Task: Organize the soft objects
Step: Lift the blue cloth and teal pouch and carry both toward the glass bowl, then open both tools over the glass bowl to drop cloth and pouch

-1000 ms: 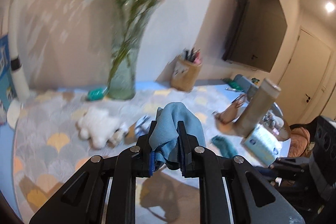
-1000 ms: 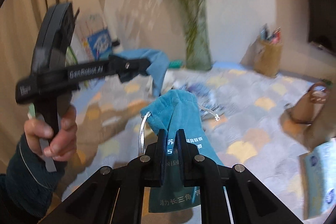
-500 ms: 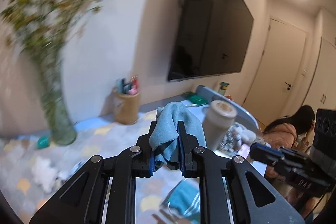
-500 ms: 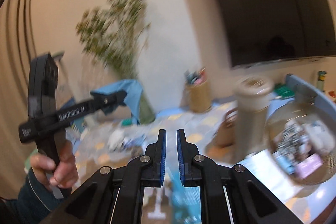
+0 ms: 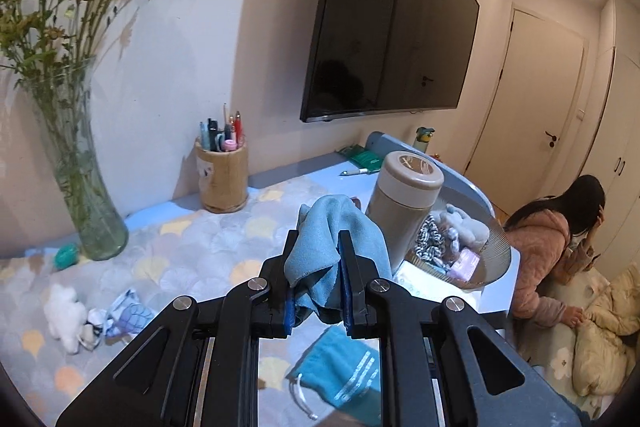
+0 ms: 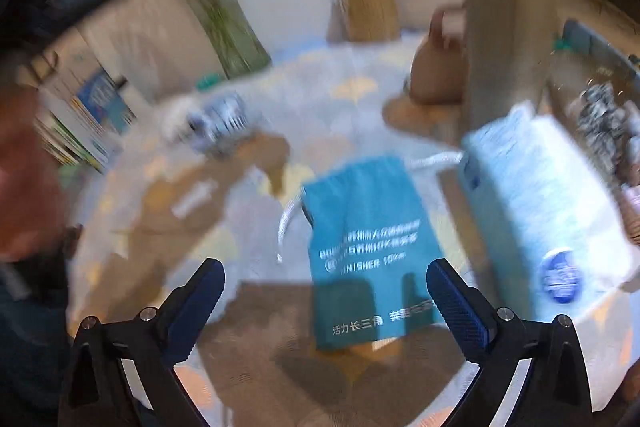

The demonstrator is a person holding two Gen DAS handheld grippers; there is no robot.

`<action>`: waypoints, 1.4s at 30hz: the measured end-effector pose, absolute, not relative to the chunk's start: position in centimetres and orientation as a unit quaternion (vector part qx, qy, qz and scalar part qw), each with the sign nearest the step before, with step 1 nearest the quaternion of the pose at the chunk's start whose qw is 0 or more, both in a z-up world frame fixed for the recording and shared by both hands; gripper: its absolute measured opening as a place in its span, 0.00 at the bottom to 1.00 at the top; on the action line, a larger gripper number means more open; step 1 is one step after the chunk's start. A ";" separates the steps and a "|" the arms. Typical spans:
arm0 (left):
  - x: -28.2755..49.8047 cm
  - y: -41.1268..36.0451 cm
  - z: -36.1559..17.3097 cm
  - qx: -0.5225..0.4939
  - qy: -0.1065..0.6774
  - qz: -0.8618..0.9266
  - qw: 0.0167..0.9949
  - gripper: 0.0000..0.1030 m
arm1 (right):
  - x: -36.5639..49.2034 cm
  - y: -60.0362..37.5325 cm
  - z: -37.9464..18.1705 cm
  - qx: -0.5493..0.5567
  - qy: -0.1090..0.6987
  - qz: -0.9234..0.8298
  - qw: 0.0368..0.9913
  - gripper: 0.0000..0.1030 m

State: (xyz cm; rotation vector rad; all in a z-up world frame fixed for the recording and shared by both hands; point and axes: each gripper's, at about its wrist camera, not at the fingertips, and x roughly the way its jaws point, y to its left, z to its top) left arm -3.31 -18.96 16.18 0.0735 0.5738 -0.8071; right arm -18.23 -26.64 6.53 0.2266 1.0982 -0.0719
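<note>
Blue cloth (image 5: 338,247) is pinched between the 2 fingers of the left gripper (image 5: 316,291). Right gripper (image 6: 326,291) is spread wide, empty, with the teal drawstring pouch (image 6: 366,247) flat on the table between and beyond its fingers.

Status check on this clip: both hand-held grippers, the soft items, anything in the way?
Left hand-held gripper shut on blue cloth. Right hand-held gripper open above teal pouch. Tumbler stands before glass bowl.

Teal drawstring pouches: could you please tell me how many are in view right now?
1. The teal pouch lies flat on the table, between the open fingers of the right gripper and below the left gripper, which holds a blue cloth. Others may be hidden.
</note>
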 end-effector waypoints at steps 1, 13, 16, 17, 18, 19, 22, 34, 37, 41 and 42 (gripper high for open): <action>-3.3 -18.7 16.3 0.034 0.275 -0.386 0.880 0.14 | -17.7 -26.3 5.7 0.090 0.535 -0.039 0.839 0.99; -3.8 -18.4 16.6 0.034 0.270 -0.379 0.885 0.14 | -17.2 -26.6 5.3 0.028 0.521 -0.110 0.846 0.12; -4.2 -18.3 17.2 0.029 0.261 -0.377 0.888 0.14 | -17.9 -26.1 7.0 0.037 0.500 -0.099 0.860 0.07; -4.3 -18.2 17.4 0.025 0.259 -0.379 0.888 0.14 | -18.2 -26.0 7.5 0.047 0.493 -0.092 0.864 0.07; -4.4 -18.2 17.7 0.024 0.258 -0.378 0.889 0.14 | -18.4 -26.1 8.0 0.060 0.486 -0.086 0.868 0.07; -4.5 -18.3 17.9 0.024 0.255 -0.377 0.890 0.14 | -18.7 -26.1 8.6 0.069 0.478 -0.081 0.872 0.07; -5.3 -19.1 19.4 0.030 0.237 -0.385 0.892 0.14 | -19.5 -26.7 11.8 0.097 0.436 -0.066 0.892 0.07; -7.8 -32.7 23.7 0.087 0.197 -0.448 0.868 0.14 | -25.3 -38.8 23.3 0.140 0.280 -0.199 0.929 0.07; -8.1 -37.2 22.6 0.105 0.213 -0.461 0.855 0.14 | -26.3 -43.2 23.9 0.175 0.265 -0.242 0.917 0.07; -7.6 -42.5 20.2 0.126 0.238 -0.459 0.846 0.14 | -26.9 -48.9 23.1 0.232 0.270 -0.296 0.886 0.07; -7.5 -43.2 19.6 0.128 0.244 -0.459 0.845 0.14 | -27.0 -50.2 22.5 0.252 0.274 -0.300 0.878 0.07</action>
